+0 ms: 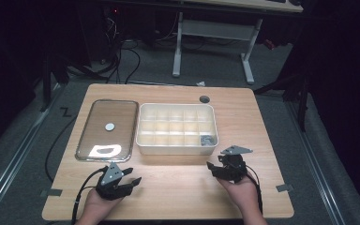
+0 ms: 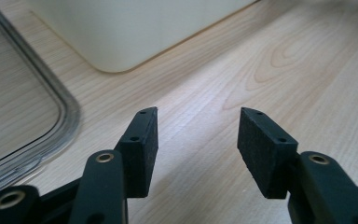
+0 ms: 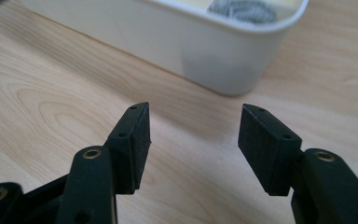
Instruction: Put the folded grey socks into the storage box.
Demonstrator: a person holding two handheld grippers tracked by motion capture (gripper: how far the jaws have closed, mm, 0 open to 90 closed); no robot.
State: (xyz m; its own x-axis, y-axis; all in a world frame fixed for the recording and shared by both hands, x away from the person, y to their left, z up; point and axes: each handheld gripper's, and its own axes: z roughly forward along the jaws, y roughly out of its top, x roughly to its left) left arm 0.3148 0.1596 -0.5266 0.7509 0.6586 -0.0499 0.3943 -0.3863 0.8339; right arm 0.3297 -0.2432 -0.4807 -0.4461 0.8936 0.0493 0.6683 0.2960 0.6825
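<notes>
A white compartment box (image 1: 177, 129) stands mid-table, with grey metal parts (image 1: 207, 139) in its front right cell. To its left lies a clear tray (image 1: 85, 140) with a small round disc (image 1: 109, 126) on it. My left gripper (image 1: 133, 175) rests near the front edge, below the tray's corner, open with nothing between its pads (image 2: 198, 114); ahead of it are the tray rim (image 2: 60, 107) and the box corner (image 2: 135, 28). My right gripper (image 1: 214, 162) sits just in front of the box's right end, open and empty (image 3: 193, 109), facing the box wall (image 3: 191, 42) and the grey parts (image 3: 242, 10).
The wooden table (image 1: 178, 187) has bare wood between the two hands and to the right of the box. A round cable hole (image 1: 204, 99) sits behind the box. Tape marks (image 1: 285, 188) lie near the front corners. A desk frame stands beyond the table.
</notes>
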